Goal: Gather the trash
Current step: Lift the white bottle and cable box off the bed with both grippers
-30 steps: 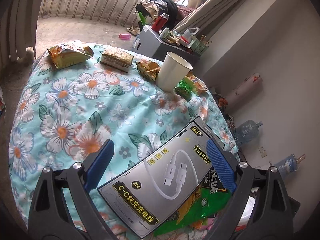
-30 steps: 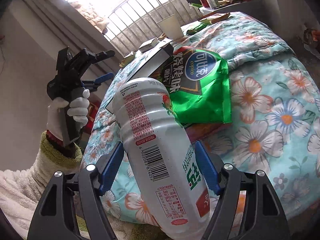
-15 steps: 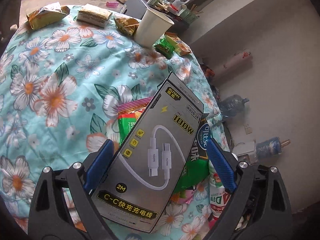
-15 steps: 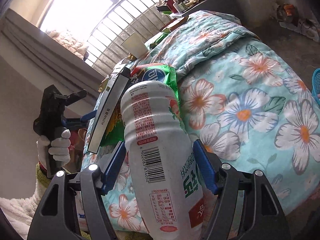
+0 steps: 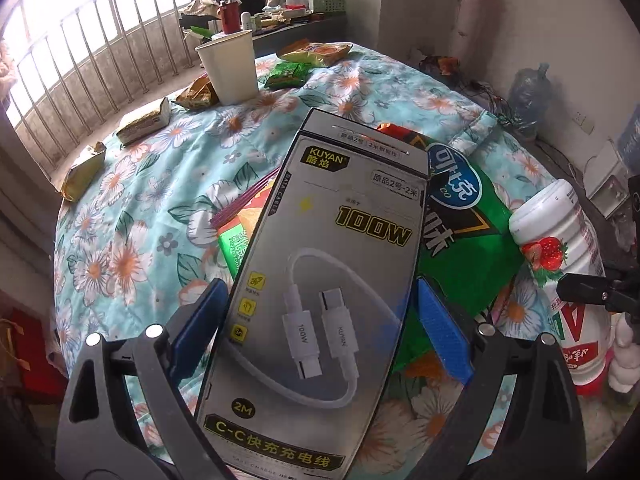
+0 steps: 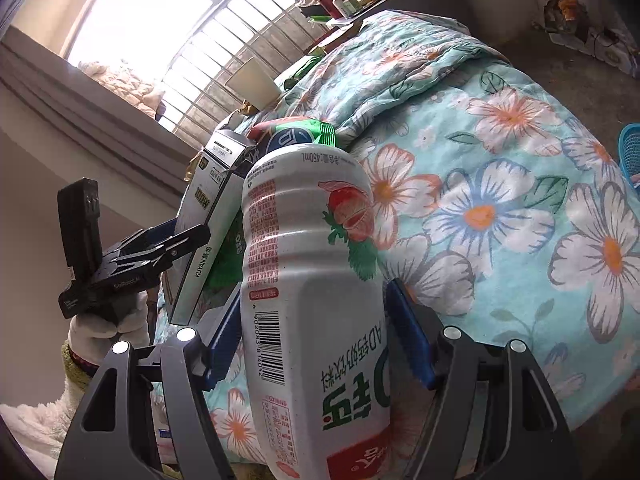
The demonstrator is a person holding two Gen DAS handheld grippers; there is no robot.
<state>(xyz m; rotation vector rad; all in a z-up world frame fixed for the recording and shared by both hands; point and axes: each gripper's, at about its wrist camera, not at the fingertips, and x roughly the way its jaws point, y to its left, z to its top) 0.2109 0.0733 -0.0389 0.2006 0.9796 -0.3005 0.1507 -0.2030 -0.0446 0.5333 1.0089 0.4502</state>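
Note:
My left gripper (image 5: pixel 320 320) is shut on a grey cable box (image 5: pixel 320 300) printed "100W" and holds it lifted above the floral quilt (image 5: pixel 140 200). The box also shows in the right wrist view (image 6: pixel 208 240), with the left gripper (image 6: pixel 160 248) on it. My right gripper (image 6: pixel 316 340) is shut on a white strawberry drink bottle (image 6: pixel 312 280), held off the quilt's near edge; the bottle also shows in the left wrist view (image 5: pixel 560 260). A green chip bag (image 5: pixel 468 240) lies on the quilt under the box.
A white paper cup (image 5: pixel 232 68) stands at the far side with several snack wrappers (image 5: pixel 144 122) around it. A cluttered dark shelf (image 5: pixel 288 20) and window bars (image 5: pixel 100 52) lie beyond. A blue basket (image 6: pixel 630 148) sits on the floor at right.
The left gripper has lifted and turned the cable box upright off the chip bag. The right gripper has drawn the bottle back toward the quilt's near edge, closer to the left gripper.

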